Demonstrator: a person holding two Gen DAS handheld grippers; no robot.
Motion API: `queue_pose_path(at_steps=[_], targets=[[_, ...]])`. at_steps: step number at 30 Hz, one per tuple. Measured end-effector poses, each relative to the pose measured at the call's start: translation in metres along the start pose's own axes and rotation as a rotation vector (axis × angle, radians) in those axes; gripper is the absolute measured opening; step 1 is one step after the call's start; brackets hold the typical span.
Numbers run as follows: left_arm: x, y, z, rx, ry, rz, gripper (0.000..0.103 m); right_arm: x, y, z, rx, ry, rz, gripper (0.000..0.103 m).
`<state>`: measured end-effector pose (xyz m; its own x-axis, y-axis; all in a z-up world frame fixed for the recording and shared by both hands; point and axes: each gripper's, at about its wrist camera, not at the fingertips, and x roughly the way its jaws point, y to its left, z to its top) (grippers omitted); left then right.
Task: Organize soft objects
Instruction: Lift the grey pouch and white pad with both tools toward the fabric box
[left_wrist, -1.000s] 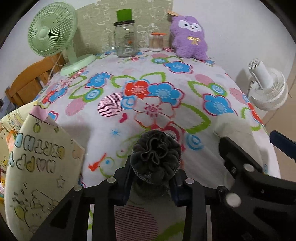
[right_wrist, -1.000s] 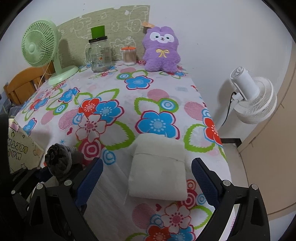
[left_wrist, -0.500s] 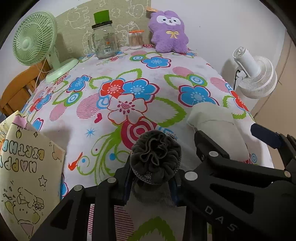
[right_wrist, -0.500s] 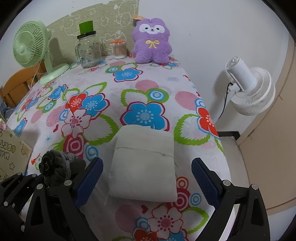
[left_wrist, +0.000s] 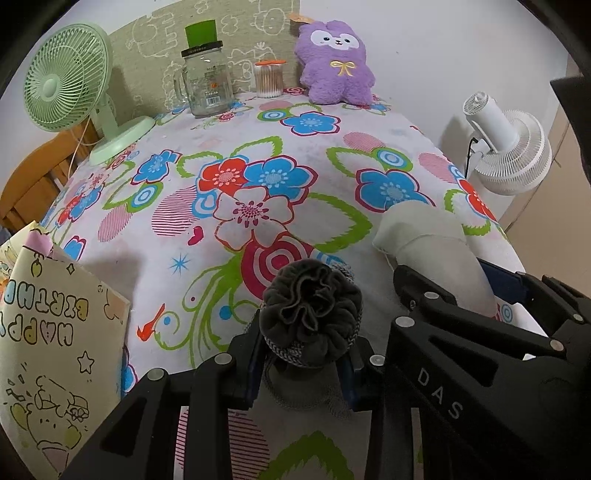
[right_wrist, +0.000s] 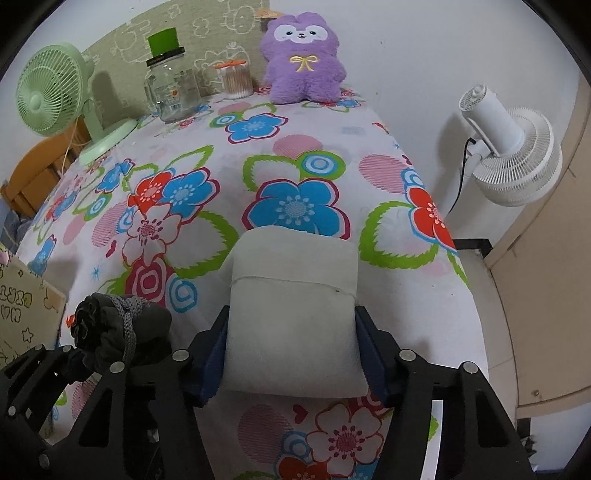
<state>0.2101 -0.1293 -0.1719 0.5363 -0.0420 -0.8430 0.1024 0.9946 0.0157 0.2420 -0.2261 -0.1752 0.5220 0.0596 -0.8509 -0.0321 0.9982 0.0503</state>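
Observation:
My left gripper (left_wrist: 304, 354) is shut on a dark grey rolled sock (left_wrist: 310, 314), held just above the flowered tablecloth near the front edge; the sock also shows in the right wrist view (right_wrist: 110, 328). My right gripper (right_wrist: 291, 339) has its blue pads pressed against both sides of a folded white cloth (right_wrist: 295, 310) that lies on the table. The white cloth shows in the left wrist view (left_wrist: 432, 247), with the right gripper's black frame just in front of it. A purple plush toy (right_wrist: 301, 59) sits upright at the far end against the wall.
A glass jar with a green lid (left_wrist: 205, 77), a cotton-swab pot (left_wrist: 269, 77) and a green desk fan (left_wrist: 70, 92) stand at the far end. A "Happy Birthday" paper bag (left_wrist: 48, 339) stands at the left front. A white fan (right_wrist: 513, 147) stands beside the table's right edge.
My right gripper has moved forward around the white cloth and closed its pads onto its sides. My left gripper keeps holding the sock and has shifted a little.

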Motion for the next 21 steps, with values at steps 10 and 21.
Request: queue_pose_path(at_steps=[10,21], targets=[[-0.012,0.002,-0.009,0.006,0.009,-0.013,0.034,-0.017,0.008,-0.008,-0.031,-0.021,0.005,0.062],[-0.03,0.006,-0.015,-0.001,0.0,-0.028,0.034,-0.042,0.013,-0.015,-0.033,-0.046,0.011,0.062]])
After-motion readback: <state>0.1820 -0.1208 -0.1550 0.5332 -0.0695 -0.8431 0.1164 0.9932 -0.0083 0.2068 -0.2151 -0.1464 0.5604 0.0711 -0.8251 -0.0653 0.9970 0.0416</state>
